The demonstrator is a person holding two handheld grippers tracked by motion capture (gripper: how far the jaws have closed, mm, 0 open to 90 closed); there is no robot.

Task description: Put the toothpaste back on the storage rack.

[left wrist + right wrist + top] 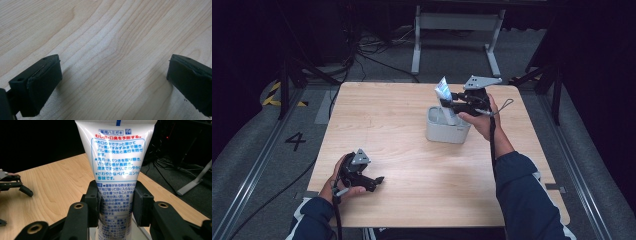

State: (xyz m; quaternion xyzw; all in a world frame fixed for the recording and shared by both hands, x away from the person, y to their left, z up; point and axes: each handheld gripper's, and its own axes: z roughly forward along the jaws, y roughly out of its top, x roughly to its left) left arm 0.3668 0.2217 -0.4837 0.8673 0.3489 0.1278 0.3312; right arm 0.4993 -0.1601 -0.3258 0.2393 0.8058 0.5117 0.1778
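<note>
My right gripper [451, 104] is shut on a white toothpaste tube [445, 100] with blue and red print. It holds the tube upright and a little tilted over a small grey-white box [447, 131] on the table; the tube's lower end reaches into the box. In the right gripper view both pads press the tube [116, 170] at its lower middle, and the gripper [116, 205] sits just above the box rim [140, 232]. My left gripper [377, 181] rests low at the table's near left, open, with bare wood between its fingers [42, 82].
The light wooden table [402, 150] stands on a grey floor with cables and a white stand's legs [457, 30] behind it. The left gripper [15, 185] appears far off at the left of the right gripper view.
</note>
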